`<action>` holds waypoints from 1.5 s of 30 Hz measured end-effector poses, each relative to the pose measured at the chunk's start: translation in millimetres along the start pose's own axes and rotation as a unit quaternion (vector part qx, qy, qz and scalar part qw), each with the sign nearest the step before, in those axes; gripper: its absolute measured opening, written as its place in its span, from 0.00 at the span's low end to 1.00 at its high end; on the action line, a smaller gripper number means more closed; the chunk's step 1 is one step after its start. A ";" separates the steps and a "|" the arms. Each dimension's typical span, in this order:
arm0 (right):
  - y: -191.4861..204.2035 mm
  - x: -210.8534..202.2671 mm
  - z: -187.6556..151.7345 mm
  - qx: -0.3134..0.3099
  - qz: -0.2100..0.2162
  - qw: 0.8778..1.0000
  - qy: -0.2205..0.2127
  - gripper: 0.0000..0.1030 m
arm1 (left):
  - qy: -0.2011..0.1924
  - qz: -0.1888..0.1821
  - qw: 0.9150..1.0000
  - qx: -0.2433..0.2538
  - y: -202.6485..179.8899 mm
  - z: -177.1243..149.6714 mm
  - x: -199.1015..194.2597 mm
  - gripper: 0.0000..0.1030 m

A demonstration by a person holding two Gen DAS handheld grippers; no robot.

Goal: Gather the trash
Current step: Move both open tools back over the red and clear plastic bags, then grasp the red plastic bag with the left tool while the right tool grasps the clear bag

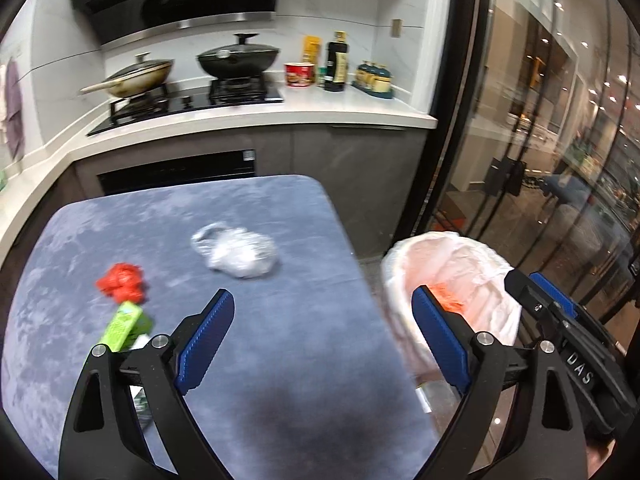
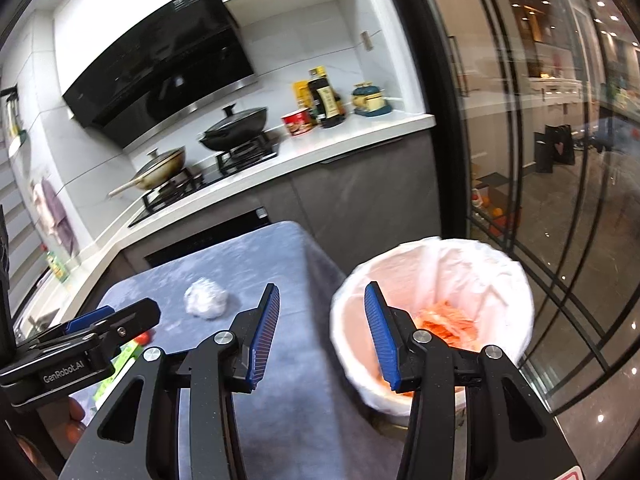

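A crumpled clear plastic bag [image 1: 236, 254] lies mid-table on the blue-grey cloth [image 1: 280, 360]. A crumpled red wrapper [image 1: 120, 282] and a green carton [image 1: 126, 324] lie at its left. A bin lined with a white bag [image 1: 472, 264] stands right of the table, with orange trash [image 2: 448, 322] inside. My left gripper [image 1: 322, 312] is open and empty above the table's right edge. My right gripper [image 2: 322, 306] is open and empty, between the table [image 2: 280, 380] and the bin [image 2: 496, 276]. The clear bag [image 2: 206, 298] also shows there.
A kitchen counter [image 1: 320, 108] with a hob, two lidded pans [image 1: 236, 60], bottles and a red cup stands behind the table. A dark glass sliding door [image 1: 540, 140] runs along the right, close to the bin.
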State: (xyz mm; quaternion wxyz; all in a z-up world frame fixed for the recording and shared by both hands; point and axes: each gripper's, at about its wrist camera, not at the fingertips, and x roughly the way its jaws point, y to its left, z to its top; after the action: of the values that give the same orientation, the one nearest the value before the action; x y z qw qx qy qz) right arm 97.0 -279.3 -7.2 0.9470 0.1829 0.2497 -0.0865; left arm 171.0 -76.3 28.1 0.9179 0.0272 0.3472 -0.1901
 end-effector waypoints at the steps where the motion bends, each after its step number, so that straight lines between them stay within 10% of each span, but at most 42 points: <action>1: 7.1 1.7 -2.0 -0.003 0.004 1.000 0.003 0.43 | 0.000 0.006 1.000 -0.002 9.8 -2.2 -3.2 0.85; 25: 130.3 115.5 -32.2 -0.056 0.042 0.994 0.079 0.51 | 0.048 0.102 0.988 -0.103 204.8 -40.8 11.4 0.87; 45: 170.2 240.6 -38.2 -0.070 0.032 0.988 0.133 0.57 | 0.122 0.101 0.981 -0.112 251.7 -1.0 129.5 0.90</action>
State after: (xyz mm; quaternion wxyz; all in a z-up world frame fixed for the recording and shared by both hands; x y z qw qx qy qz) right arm 330.5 -125.6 -107.9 0.9181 0.1337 0.3729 -0.0131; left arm 351.8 114.2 -77.1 0.8803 -0.0181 0.4713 -0.0511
